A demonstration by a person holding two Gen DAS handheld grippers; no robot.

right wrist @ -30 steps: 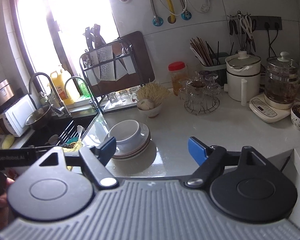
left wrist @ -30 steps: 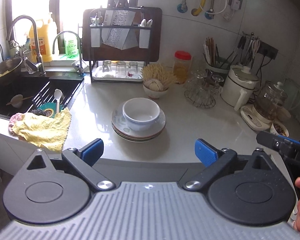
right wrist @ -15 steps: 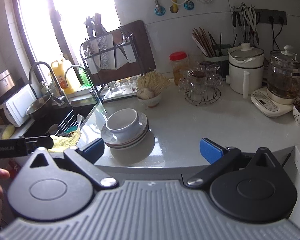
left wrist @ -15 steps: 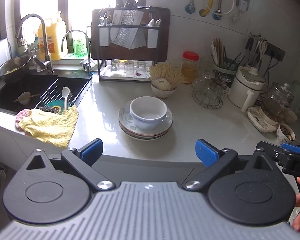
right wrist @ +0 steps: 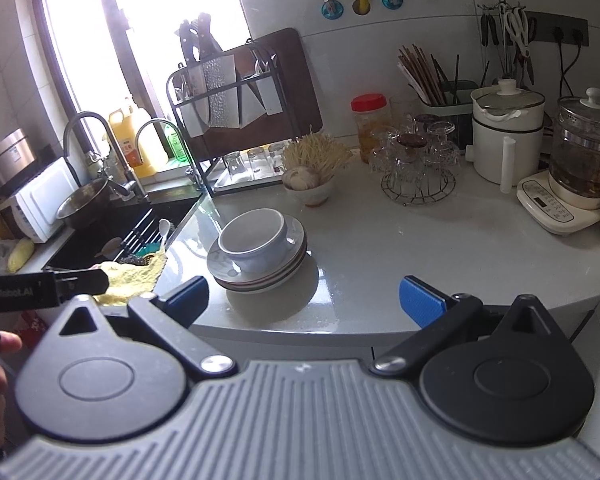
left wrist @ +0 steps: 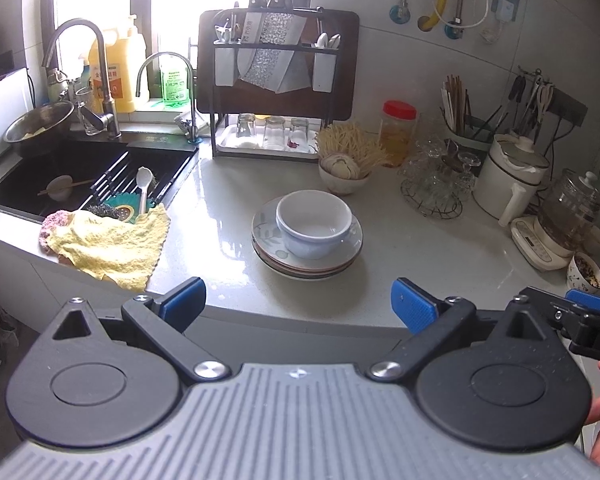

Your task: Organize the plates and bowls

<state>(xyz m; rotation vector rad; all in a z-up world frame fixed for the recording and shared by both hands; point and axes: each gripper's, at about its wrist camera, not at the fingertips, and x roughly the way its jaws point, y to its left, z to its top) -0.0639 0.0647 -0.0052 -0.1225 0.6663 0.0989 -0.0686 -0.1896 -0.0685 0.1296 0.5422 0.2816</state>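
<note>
A white bowl (left wrist: 314, 224) (right wrist: 255, 242) sits upright on a stack of plates (left wrist: 308, 258) (right wrist: 260, 270) in the middle of the pale counter. My left gripper (left wrist: 298, 304) hangs open in front of the counter's near edge, well short of the stack, with nothing between its blue pads. My right gripper (right wrist: 306, 300) is open wide too, also short of the counter edge, with the stack ahead and a little left of its line. Its blue tip (left wrist: 592, 302) shows at the right edge of the left wrist view.
A black sink (left wrist: 80, 172) with a rack, spoon and yellow cloth (left wrist: 108, 244) lies left. At the back stand a knife and glass rack (left wrist: 276, 80), a small bowl of garlic (left wrist: 342, 172), a red-lidded jar (left wrist: 398, 132), upturned glasses (left wrist: 434, 180), a white pot (left wrist: 512, 172) and a glass kettle (left wrist: 568, 216).
My right gripper's jaws have spread wider. Both views have drawn back and risen slightly, so the plate stack sits a little farther off.
</note>
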